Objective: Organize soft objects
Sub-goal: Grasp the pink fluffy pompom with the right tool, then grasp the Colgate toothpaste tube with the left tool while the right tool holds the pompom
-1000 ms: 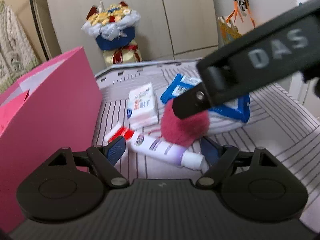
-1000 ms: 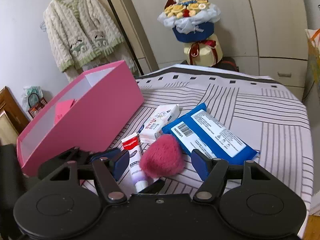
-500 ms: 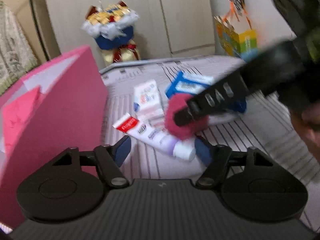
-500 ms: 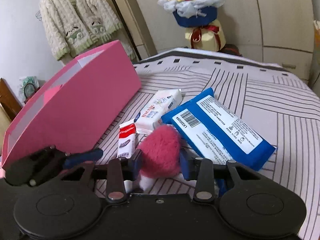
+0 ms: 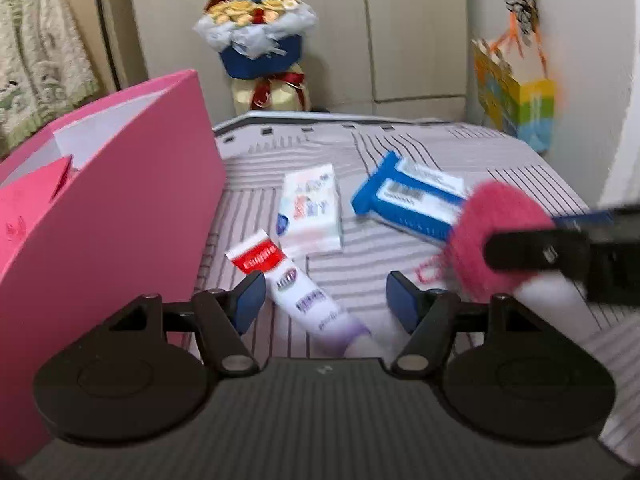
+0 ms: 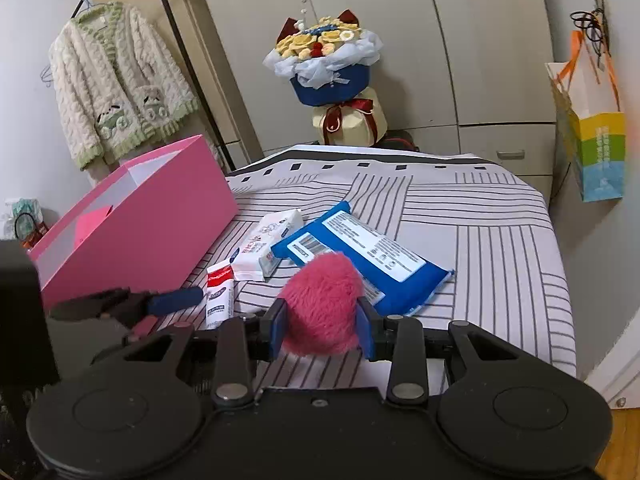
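A: Left to right: pink box (image 6: 136, 224) at nine o'clock, toothpaste tube (image 6: 219, 292), tissue pack (image 6: 272, 240), blue wipes pack (image 6: 372, 256) at one o'clock.

B: And the grippers?

A: Left gripper (image 5: 324, 300) gapes empty over the tube. Right gripper (image 6: 322, 326) pinches the pink pompom (image 6: 322, 300), lifted off the bedspread (image 6: 500, 248).

B: Risk?

A: Fluff compresses; it might slip out mid-carry. A second ago the right gripper's jaws stood wide around it.

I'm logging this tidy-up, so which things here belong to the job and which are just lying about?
Job: pink pom-pom gripped by right gripper, toothpaste tube, tissue pack, blue wipes pack, pink box, left gripper.
Lying about: bouquet, cardigan, paper bag.
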The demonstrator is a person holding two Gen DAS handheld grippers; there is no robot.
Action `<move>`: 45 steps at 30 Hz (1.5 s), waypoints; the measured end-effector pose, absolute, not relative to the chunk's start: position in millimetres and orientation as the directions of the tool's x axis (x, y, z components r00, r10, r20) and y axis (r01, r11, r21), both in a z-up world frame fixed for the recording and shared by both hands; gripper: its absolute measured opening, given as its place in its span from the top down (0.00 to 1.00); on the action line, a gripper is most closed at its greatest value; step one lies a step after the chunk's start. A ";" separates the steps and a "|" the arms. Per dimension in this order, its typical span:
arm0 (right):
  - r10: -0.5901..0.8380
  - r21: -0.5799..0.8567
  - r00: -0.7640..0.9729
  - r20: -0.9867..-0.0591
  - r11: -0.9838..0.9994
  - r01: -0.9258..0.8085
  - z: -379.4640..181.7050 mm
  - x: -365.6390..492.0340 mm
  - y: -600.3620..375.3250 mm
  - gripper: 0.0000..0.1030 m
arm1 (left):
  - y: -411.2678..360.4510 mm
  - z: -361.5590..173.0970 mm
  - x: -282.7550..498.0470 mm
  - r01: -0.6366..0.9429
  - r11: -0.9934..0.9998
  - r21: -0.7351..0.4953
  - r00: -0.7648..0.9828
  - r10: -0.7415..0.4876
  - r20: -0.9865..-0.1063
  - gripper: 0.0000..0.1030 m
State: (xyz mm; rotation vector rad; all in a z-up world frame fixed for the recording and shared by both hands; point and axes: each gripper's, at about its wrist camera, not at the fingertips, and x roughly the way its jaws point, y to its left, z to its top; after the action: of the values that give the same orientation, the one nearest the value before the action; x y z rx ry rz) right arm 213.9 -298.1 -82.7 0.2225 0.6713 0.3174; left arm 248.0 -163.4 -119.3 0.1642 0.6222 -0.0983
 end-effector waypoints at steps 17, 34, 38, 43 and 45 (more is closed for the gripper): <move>0.325 0.311 0.770 -0.549 0.935 -0.173 -95.6 182.6 -307.4 0.59 | -168.4 -125.7 236.6 0.103 0.966 0.236 0.842 0.041 -0.538 0.85; 0.303 0.263 0.769 -0.563 0.948 -0.181 -91.8 168.4 -297.1 0.59 | -154.4 -114.2 194.7 0.302 0.949 0.096 0.797 -0.196 -0.572 0.89; 0.284 0.234 0.760 -0.584 0.956 -0.177 -96.2 171.0 -292.4 0.58 | -149.1 -115.7 202.2 0.300 0.953 0.033 0.776 -0.223 -0.590 0.85; 0.279 0.229 0.757 -0.591 0.958 -0.174 -100.3 171.3 -290.6 0.58 | -147.6 -119.4 209.8 0.273 0.962 0.008 0.757 -0.210 -0.619 0.80; 0.278 0.231 0.759 -0.589 0.958 -0.172 -100.6 171.0 -290.8 0.58 | -145.0 -120.6 212.2 0.275 0.961 -0.022 0.743 -0.227 -0.630 0.80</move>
State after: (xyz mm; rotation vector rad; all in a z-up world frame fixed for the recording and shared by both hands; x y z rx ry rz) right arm 171.0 -290.8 -100.6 0.1670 0.6662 0.2461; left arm 212.2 -145.0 -120.6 0.0743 0.6804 -0.2754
